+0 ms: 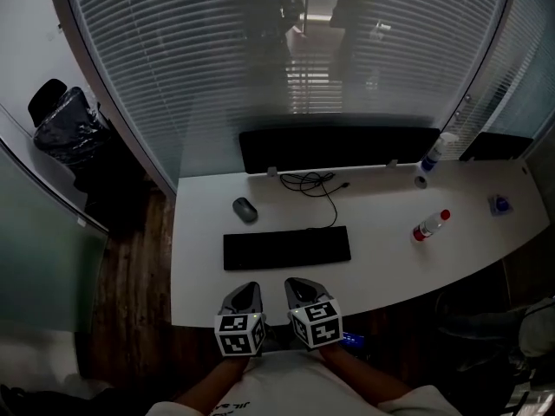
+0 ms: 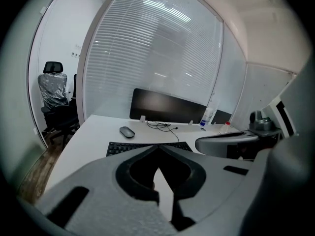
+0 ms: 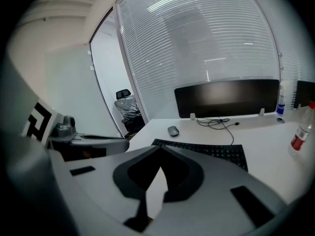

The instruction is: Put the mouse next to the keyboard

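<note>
1. The person's forearms are running off the bottom edge of the head view, so only the wrists and a strip of light shirt are showing.
2. A long dark panel is standing along the back of the desk. Whether it is a screen or a divider is not clear. A small blue thing at the far right is too small to name.
3. In both gripper views the gripper's own grey body is filling the lower half and covering the near desk edge and the front of the keyboard.
4. The left hand-held gripper and the right hand-held gripper are being held side by side, close together, at the near edge of the desk. Both are pointing forward at the keyboard and touching nothing on it.
5. The left jaws are meeting at their tips with nothing between them. The right jaws are closed the same way and are also empty.
6. The mouse is lying on the desk just behind the keyboard's left end, near it but not touching, and well apart from both grippers.
7. A black cable is curling behind the keyboard. A red-capped bottle is sitting well to its right.
</note>
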Demonstrator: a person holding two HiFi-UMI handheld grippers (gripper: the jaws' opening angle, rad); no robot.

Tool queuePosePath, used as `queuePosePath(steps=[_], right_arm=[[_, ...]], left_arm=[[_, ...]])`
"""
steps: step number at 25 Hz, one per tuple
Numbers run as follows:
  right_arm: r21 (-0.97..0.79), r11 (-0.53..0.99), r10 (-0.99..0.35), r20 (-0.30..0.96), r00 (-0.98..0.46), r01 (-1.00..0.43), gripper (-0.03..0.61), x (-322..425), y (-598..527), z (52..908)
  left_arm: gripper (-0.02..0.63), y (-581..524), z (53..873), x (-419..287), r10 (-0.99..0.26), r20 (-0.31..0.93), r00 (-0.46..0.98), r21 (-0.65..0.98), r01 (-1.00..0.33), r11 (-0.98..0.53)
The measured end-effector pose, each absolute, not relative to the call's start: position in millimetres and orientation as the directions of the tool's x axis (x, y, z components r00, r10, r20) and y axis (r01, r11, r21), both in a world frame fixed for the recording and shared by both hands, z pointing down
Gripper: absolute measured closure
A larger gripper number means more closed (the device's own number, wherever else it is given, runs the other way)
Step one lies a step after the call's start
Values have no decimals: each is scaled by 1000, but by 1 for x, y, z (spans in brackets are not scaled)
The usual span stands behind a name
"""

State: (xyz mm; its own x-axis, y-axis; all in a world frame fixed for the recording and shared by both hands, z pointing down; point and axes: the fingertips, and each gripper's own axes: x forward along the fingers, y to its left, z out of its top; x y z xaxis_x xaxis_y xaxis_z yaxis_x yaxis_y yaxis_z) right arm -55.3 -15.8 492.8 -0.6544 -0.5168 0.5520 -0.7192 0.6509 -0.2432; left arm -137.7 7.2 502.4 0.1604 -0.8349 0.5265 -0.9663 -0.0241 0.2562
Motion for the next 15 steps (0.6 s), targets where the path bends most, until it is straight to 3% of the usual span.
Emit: queuePosePath(steps=[15], right_arm=[[-215, 685, -503, 551, -666, -696, 575, -75, -51, 495]], left_arm=[[609, -19, 506, -149, -831, 535, 153, 265, -964, -7]])
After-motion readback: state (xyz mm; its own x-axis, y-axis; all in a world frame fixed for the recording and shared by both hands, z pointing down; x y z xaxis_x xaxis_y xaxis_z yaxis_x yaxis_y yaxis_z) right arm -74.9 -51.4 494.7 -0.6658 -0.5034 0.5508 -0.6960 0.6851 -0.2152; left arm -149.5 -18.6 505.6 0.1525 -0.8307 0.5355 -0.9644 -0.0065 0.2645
